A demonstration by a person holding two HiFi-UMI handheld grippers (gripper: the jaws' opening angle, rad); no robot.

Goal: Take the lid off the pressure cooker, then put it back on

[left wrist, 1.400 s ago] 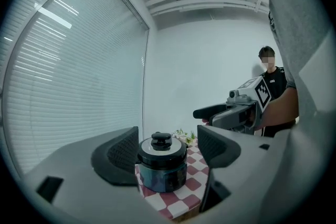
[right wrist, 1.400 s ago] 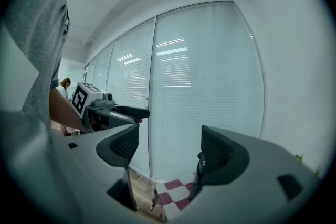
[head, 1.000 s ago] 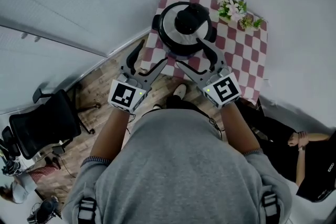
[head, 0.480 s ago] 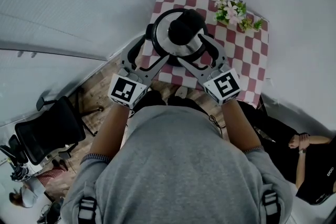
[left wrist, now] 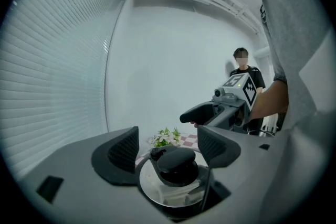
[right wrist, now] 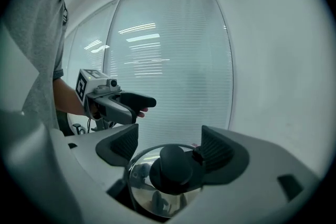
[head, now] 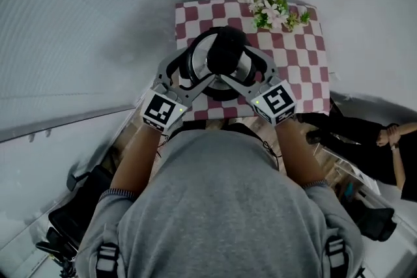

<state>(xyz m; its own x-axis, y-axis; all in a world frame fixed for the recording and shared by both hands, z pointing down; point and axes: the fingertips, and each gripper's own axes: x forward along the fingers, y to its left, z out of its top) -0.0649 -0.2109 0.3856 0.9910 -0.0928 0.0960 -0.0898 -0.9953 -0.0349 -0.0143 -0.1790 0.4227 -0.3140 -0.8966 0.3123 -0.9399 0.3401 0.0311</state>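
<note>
Advanced over the lid (head: 199, 56), left gripper (head: 189, 73) and right gripper (head: 246, 71) jaws spread, flanking knob (head: 225, 55)

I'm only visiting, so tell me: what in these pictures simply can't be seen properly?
- Whether the lid is locked down: in the head view the left gripper and right gripper cover its rim, and in each gripper view that gripper's own body hides it.
- The bystander: cut off by the head view's right edge.
- What holds the flowers: too small in the head view, and under the blooms.
</note>
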